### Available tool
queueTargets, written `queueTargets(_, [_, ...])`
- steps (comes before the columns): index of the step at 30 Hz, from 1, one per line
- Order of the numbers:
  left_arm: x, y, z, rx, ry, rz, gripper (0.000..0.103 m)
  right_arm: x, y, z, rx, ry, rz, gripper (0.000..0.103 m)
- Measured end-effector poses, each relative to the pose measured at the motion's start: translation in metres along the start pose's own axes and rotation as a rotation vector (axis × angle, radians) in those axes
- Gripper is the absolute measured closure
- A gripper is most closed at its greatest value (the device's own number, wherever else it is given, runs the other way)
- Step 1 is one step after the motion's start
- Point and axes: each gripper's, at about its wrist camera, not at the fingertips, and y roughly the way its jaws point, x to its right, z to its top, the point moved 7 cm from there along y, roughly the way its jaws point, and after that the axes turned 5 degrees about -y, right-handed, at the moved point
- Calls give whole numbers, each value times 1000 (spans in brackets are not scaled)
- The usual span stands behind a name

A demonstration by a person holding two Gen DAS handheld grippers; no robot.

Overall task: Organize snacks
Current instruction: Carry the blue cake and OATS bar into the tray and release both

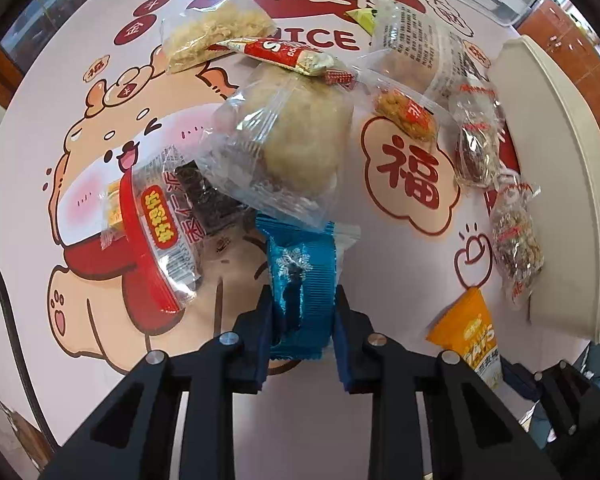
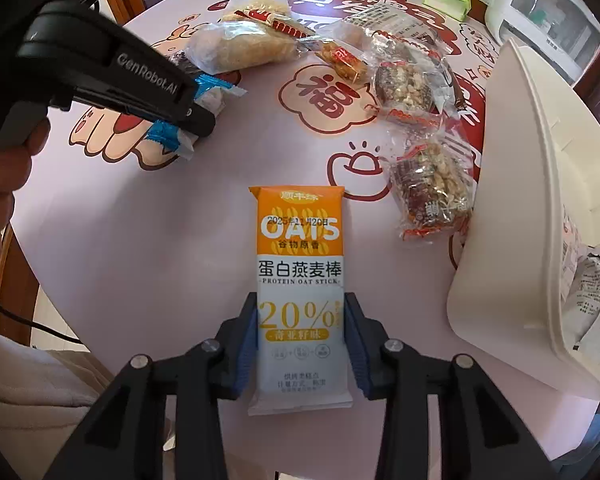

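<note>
Right gripper [image 2: 301,344] has its pads pinched on the lower half of the oat bar [image 2: 300,280] lying flat on the table [image 2: 140,260]; left gripper [image 1: 302,320] squeezes a blue wafer packet [image 1: 302,280]. Both probably light, crinkly, slippery, so mid-body grips seem sensible. White bin [image 2: 520,200] sits close right.

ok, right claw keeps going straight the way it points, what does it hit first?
Most likely the table: the right claw points steeply down and is already shut on the oat bar, which seems to lie flat on it.
</note>
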Motion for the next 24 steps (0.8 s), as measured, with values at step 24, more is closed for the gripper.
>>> queueTargets(24, [137, -166, 28, 323, 322, -121, 81, 82, -146, 42, 312, 182, -9, 65])
